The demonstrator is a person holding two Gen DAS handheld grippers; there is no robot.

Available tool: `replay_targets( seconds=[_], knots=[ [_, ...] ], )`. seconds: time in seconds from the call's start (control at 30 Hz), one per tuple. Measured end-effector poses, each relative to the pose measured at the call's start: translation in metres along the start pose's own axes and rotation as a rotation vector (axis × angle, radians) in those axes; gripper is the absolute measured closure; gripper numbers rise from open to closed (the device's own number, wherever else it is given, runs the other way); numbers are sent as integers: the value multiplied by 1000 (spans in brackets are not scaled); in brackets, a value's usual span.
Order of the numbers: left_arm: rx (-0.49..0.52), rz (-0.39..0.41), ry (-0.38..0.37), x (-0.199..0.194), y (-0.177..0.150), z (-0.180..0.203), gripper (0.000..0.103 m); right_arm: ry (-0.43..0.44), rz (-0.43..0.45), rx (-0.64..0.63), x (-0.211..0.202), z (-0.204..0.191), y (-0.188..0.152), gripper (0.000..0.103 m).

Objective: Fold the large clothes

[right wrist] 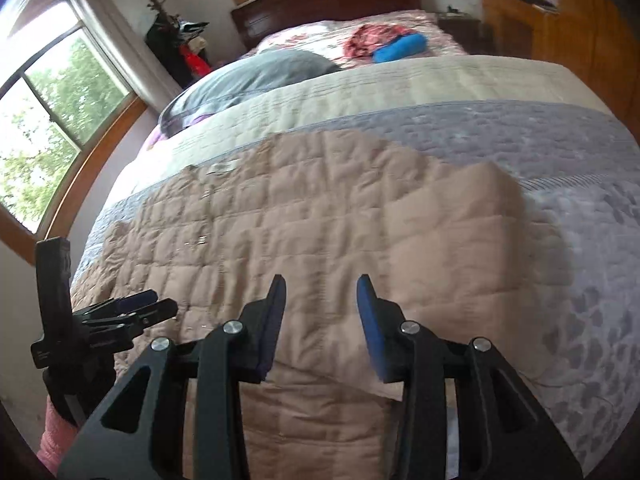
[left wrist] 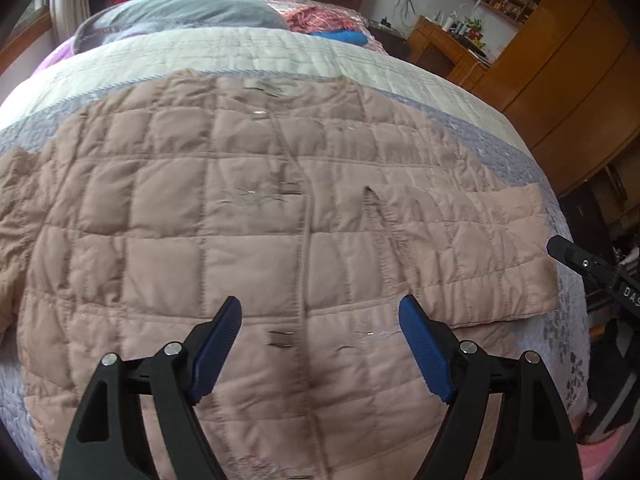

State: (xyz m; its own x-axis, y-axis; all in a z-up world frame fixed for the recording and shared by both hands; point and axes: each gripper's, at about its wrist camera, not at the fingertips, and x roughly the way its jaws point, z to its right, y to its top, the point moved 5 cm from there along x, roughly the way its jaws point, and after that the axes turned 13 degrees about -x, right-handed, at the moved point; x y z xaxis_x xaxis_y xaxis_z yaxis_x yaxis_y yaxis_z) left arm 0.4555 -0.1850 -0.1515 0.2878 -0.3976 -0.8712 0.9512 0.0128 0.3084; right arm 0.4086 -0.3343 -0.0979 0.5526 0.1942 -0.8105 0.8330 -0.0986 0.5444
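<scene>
A beige quilted jacket [left wrist: 240, 220] lies spread flat on the bed, front up, collar toward the far side. Its right sleeve [left wrist: 492, 256] lies folded across the body. My left gripper [left wrist: 320, 312] is open and empty, hovering above the jacket's lower front near the centre closure. My right gripper [right wrist: 322, 292] is open and empty above the jacket [right wrist: 280, 240] near its right side, where the folded sleeve [right wrist: 460, 240] looks blurred. The left gripper [right wrist: 132, 312] shows at the left in the right wrist view. The right gripper's body [left wrist: 592, 268] shows at the right edge of the left wrist view.
The bed has a grey-lilac quilted cover [right wrist: 560, 152] and a cream band [left wrist: 248, 52]. A grey pillow [left wrist: 188, 8], red cloth [right wrist: 376, 40] and blue roll [right wrist: 400, 49] lie near the headboard. Wooden wardrobe [left wrist: 560, 64] stands right, windows [right wrist: 52, 120] left.
</scene>
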Motion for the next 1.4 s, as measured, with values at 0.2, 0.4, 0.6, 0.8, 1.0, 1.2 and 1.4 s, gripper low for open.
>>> replay_targets(
  seconds=[0.2,0.4,0.6,0.8,1.0,1.2,1.4],
  knots=[
    [19,-89,-60,42,-2,48,31,-142,-27,123,-12,72,-39,66],
    [57,-14,-107,29,3,57,97,-134,1,171,-7,80,-52,66],
    [26,159,-62,-36,25,-1,98,-72,-14,113,11,51,-44,66],
    [-31,218,52,-60,46,-72,98,-19,-33,16,34,8,-30,66],
    [-67,163,96,-38,40,-111,98,-43,-79,-45,64,-14,-21,66],
    [-42,137,142,-12,30,-123,93,-97,-127,-82,83,-17,-27,67],
    [-73,155,174,-31,34,-129,75,-99,-120,-119,75,-25,-17,66]
  ],
)
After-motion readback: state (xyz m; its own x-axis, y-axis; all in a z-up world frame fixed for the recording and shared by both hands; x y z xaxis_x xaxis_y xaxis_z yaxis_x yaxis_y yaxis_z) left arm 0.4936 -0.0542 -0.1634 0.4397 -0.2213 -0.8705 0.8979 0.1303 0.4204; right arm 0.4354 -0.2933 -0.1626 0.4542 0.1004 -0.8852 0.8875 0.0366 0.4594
